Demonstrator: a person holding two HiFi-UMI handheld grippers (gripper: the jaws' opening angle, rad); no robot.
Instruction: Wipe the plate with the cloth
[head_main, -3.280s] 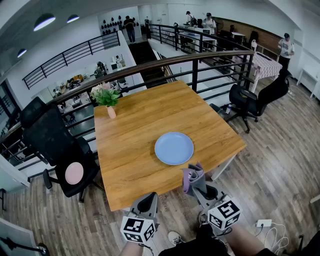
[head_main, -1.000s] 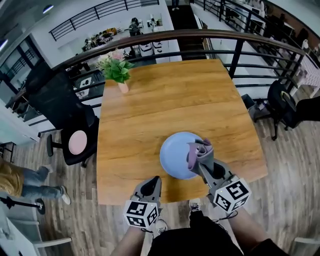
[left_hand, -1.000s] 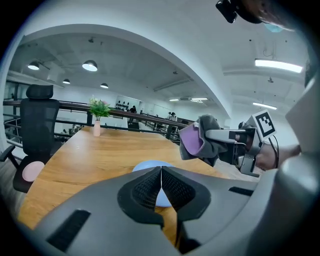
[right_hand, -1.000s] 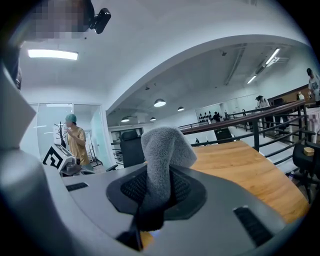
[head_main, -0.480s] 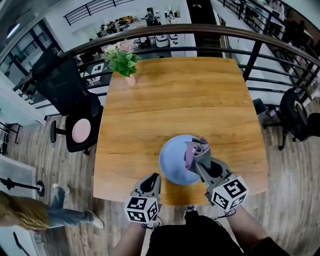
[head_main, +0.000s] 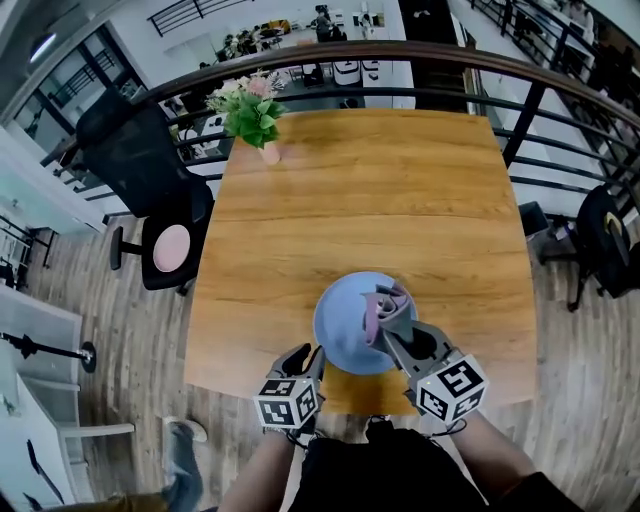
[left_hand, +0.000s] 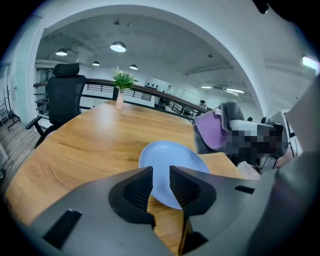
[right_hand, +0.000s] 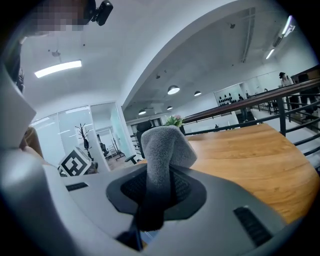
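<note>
At the near edge of the worktop (head_main: 370, 190) sits the blue plate (head_main: 340, 325). The right hand-held gripper (head_main: 388, 322) is clamped on the cloth (head_main: 384, 298), right over the plate. The left hand-held gripper (head_main: 303, 358), jaws slightly apart and empty, waits by the rim. Wiping looks barely begun; the whole plate is left to do.

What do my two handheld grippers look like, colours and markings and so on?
Both the left gripper and the right gripper have matte grey plastic bodies with broad, rounded jaws. Dark ribbed pads line the inner faces of the jaws. Each gripper carries a white cube printed with black square markers. No cables show. The person wears dark clothing.
</note>
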